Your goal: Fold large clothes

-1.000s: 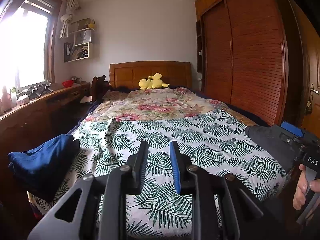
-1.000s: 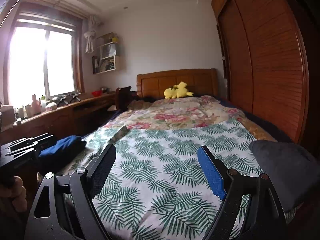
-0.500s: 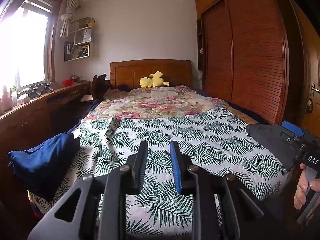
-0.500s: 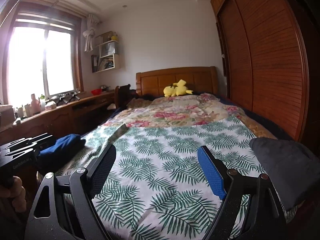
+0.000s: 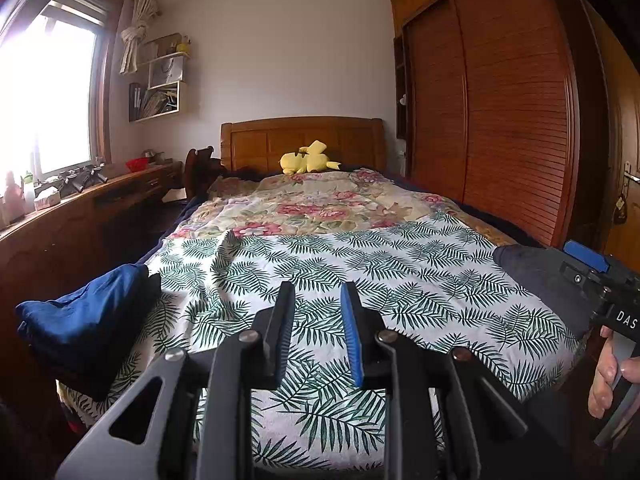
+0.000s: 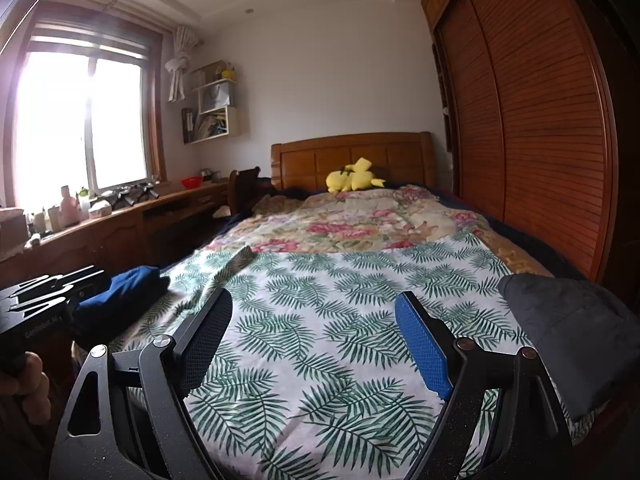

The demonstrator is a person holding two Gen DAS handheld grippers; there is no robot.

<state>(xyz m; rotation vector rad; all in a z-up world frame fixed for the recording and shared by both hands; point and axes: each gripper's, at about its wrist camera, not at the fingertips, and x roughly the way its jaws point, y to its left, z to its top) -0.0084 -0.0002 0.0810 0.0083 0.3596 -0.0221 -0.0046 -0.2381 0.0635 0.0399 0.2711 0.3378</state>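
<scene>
A bundled blue garment (image 5: 84, 320) (image 6: 128, 284) lies on the near left corner of the bed. A dark grey garment (image 5: 532, 276) (image 6: 568, 332) rests on the near right corner. Between them spreads a flat palm-leaf sheet (image 5: 360, 264) (image 6: 320, 280). My left gripper (image 5: 317, 286) hovers over the sheet's near edge, its jaws a narrow gap apart with nothing between them. My right gripper (image 6: 314, 296) stands wide open over the sheet, also empty. A hand holds each gripper at the frame edges.
A floral quilt (image 5: 320, 208) covers the far half of the bed, with a yellow plush toy (image 5: 306, 160) by the wooden headboard (image 5: 300, 140). A slatted wardrobe (image 5: 500, 120) lines the right side. A long wooden desk (image 5: 80, 208) with clutter runs under the window on the left.
</scene>
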